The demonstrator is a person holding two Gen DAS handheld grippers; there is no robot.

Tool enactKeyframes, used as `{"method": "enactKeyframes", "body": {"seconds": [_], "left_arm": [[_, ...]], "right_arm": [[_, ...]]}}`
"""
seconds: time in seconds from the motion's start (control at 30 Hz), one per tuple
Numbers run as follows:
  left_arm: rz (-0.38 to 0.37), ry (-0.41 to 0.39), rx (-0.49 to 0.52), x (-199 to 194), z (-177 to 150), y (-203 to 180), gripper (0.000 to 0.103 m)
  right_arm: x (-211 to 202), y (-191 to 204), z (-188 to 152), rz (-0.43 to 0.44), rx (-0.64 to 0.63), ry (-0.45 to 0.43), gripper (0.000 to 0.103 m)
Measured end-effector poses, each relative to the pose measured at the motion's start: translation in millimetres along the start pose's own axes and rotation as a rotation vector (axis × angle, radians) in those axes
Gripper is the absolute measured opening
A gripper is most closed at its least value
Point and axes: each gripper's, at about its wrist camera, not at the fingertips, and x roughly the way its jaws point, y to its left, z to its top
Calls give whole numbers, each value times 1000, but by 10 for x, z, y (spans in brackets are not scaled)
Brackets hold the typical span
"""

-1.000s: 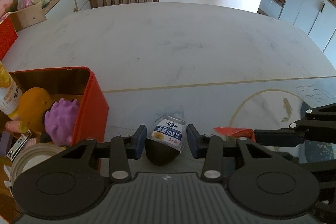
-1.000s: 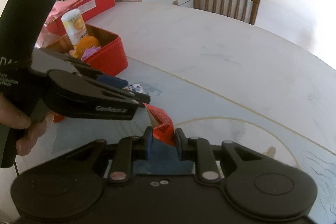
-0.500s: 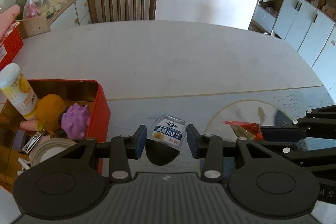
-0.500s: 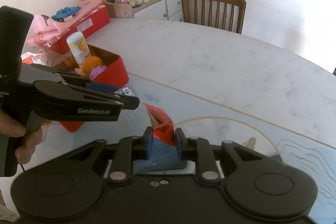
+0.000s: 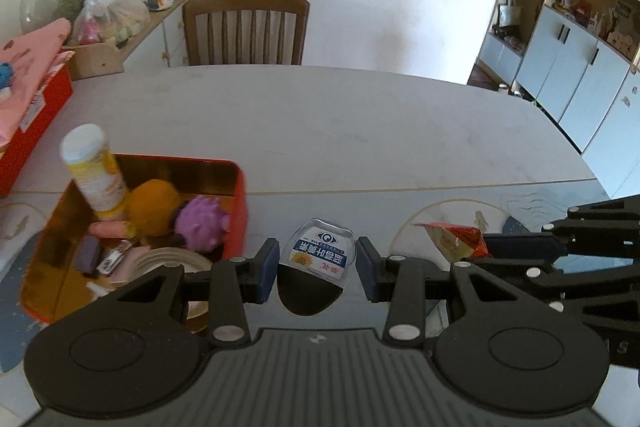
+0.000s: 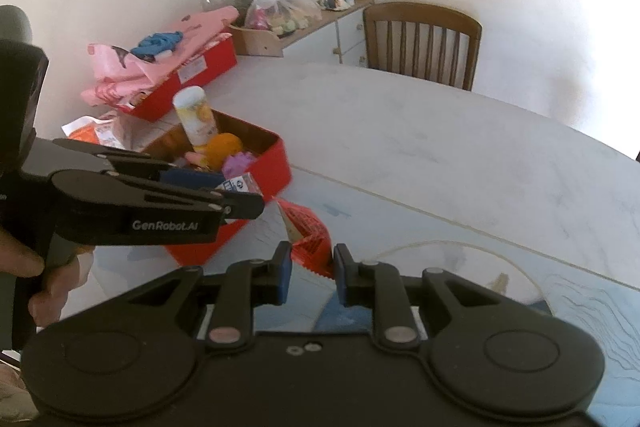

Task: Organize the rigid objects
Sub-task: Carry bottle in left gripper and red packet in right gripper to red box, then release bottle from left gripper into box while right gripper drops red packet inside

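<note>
The small clear-and-black case point(image 5: 316, 267) with a blue label is sitting between the left gripper point(image 5: 317, 269)'s blue pads at lower centre of the left view, seemingly held, though slim gaps are showing at both sides; the right gripper point(image 6: 308, 273) is pinching a red packet point(image 6: 306, 237) at lower centre of its view; the red tin point(image 5: 236, 203), at lower left, is already holding a yellow tube point(image 5: 94, 171), an orange ball point(image 5: 152, 207) and a purple spiky ball point(image 5: 200, 225). The rounded case could be slipping loose if the squeeze is slack, or knocking the tin's wall; the two grippers are working close together and may be colliding. The case's underside is hidden; the tin's near corner is being covered by the gripper body.
</note>
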Motion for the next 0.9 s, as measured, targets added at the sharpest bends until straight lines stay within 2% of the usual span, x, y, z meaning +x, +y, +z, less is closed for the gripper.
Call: {"method": "enactKeyframes", "body": {"seconds": [0.5,0.9], "left_arm": [[20,-21,-49,-384,-121,796,40],[35,2,-37,-315,-149,1445,40]], "right_arm": [[201,662,245,16,-25,-4,21],[612,1072,378,-11,-28,42,21]]}}
